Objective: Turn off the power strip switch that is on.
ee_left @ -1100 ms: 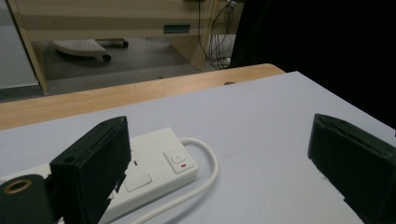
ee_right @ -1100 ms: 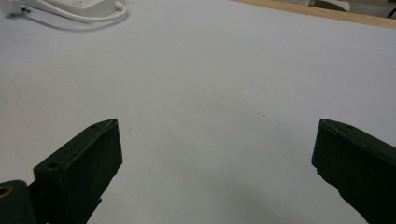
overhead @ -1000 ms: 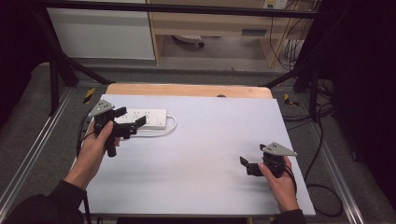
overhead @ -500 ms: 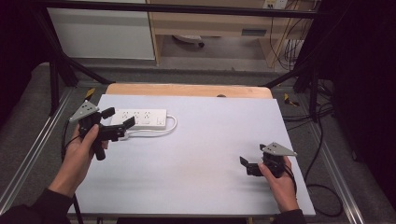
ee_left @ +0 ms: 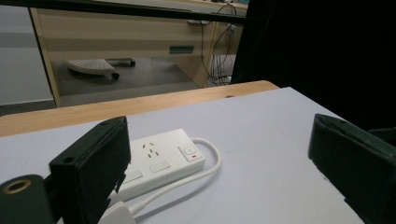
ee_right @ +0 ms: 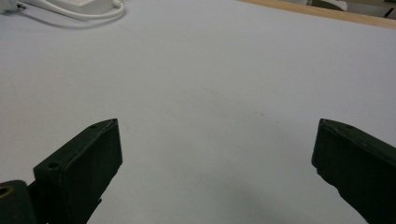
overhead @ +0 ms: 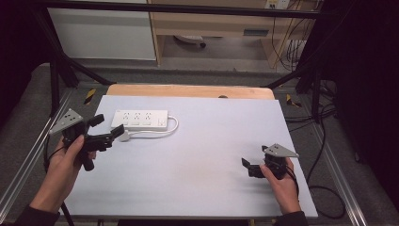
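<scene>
Jaws gaping wide, the left gripper [overhead: 109,129] is hovering just beside the white plug [overhead: 123,137] of the power strip [overhead: 139,119], lying at the worktop's [overhead: 207,141] far left. The right gripper [overhead: 248,165] is resting wide-jawed, well apart.

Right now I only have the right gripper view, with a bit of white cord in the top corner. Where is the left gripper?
Observer: In the high view the left gripper is open at the left end of the strip and holds nothing.
Operator: Where does the cord end?
Observer: It loops back along the strip to a plug, which lies on the table by that gripper's near jaw. I cannot tell if they touch.
Operator: And where on the table am I?
Observer: The right gripper is near the front right, well away from the strip.
</scene>
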